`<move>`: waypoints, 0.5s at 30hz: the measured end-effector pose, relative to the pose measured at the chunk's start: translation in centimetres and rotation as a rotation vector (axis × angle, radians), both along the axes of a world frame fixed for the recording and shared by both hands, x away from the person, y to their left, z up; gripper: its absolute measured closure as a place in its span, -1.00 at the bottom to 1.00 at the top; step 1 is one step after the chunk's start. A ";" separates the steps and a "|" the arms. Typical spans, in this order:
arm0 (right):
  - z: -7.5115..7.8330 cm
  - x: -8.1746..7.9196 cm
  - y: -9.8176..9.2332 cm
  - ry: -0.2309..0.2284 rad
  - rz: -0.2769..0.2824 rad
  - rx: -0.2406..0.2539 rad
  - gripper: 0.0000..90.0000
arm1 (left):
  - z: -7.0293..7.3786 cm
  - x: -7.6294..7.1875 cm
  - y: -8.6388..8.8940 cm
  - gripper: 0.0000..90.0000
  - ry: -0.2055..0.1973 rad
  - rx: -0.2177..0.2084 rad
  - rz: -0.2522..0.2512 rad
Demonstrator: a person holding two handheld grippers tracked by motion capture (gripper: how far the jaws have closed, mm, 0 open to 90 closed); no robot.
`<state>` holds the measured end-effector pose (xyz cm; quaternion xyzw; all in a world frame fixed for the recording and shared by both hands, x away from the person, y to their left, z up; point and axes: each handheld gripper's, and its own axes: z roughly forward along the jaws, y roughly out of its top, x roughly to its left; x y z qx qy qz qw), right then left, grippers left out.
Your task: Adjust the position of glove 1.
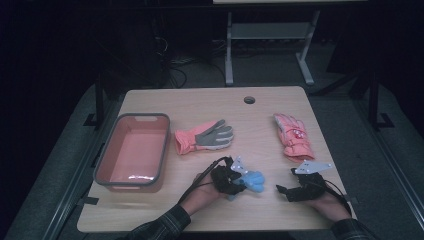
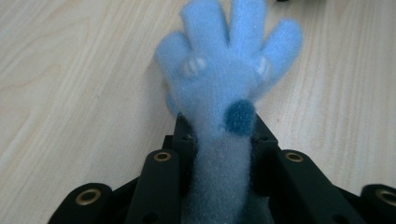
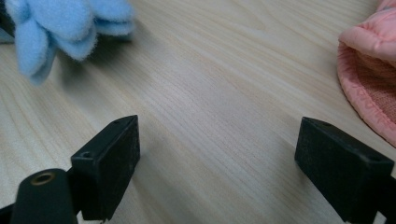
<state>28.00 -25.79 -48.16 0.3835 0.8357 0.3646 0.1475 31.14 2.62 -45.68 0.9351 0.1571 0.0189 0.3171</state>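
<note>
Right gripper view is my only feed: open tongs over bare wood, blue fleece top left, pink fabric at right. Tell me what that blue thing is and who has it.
Observer: It is a small blue fleece glove, and the left gripper has its tongs shut on the cuff.
Operator: Say what the pink fabric belongs to.
Observer: A pink padded glove lying flat on the table, beyond the right gripper.
Operator: List anything else out there.
Observer: A pink and grey glove lies mid-table, with a pink grey-rimmed bin to its left.
</note>
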 end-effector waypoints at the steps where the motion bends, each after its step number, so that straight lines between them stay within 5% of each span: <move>1: 0.0 0.0 0.0 0.000 0.000 0.000 -0.70 | 0.0 0.0 0.1 0.57 0.017 -0.013 0.007; 15: 0.0 0.0 0.0 0.000 0.000 -0.001 -0.70 | 2.1 0.8 1.9 0.59 0.087 -0.099 0.027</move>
